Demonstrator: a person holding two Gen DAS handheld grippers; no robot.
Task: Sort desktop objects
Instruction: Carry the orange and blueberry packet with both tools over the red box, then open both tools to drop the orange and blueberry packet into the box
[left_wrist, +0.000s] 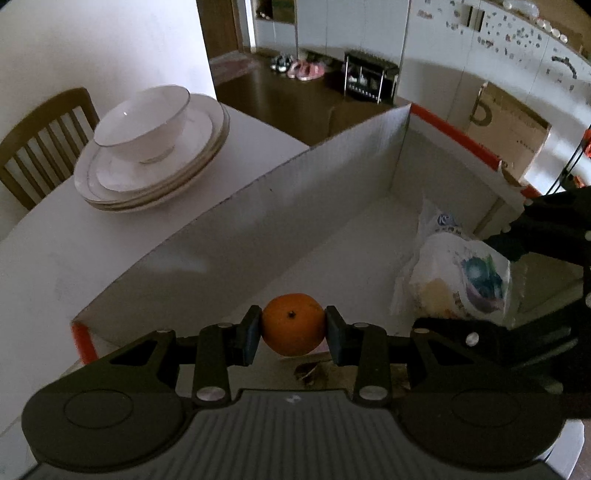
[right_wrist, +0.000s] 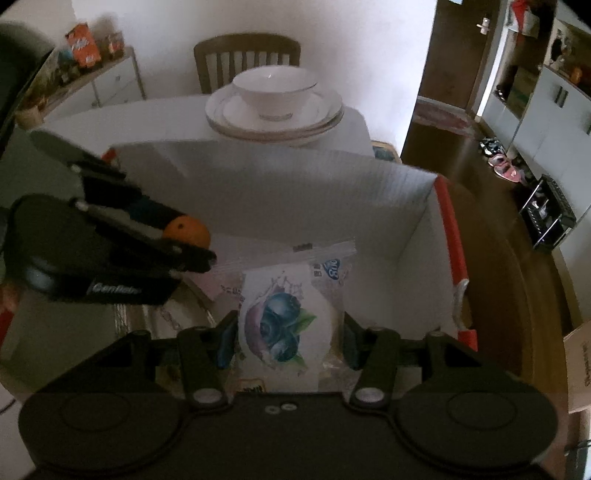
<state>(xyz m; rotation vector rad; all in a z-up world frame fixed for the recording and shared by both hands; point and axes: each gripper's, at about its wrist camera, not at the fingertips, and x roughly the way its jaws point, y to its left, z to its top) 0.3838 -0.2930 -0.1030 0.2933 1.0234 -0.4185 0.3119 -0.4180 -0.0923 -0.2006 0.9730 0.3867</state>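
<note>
The left tool (left_wrist: 293, 332) tips steeply downward over the near end of a white cardboard box (left_wrist: 332, 173) with orange-red edges, and its two pads are clamped on a small orange (left_wrist: 293, 326), one pad on each side. The fruit's dark stem dimple faces back toward the left wrist camera. In the right wrist view the same left tool (right_wrist: 192, 247) comes in from the left, angled down into the box, with the orange (right_wrist: 187, 230) showing at its tip.

The right tool (right_wrist: 290, 332) also points steeply down into the box (right_wrist: 413, 206). Its jaws stand at a middling width, closed against the two sides of a clear plastic snack packet (right_wrist: 284, 317) printed with blueberries. The packet's long axis runs away from the tool, its sealed clear top edge pointing toward the far wall of the box. From the left wrist view the packet (left_wrist: 461, 280) sits right of the orange and hangs inside the box, with the right tool (left_wrist: 517, 258) reaching in from the right.

Whether the packet rests on the box floor cannot be told.

Beyond the box's far wall, on the white counter (left_wrist: 55, 258), a white bowl (left_wrist: 142, 122) sits upright on a stack of white plates (left_wrist: 147, 177). A wooden chair (right_wrist: 246, 55) stands behind them.
</note>
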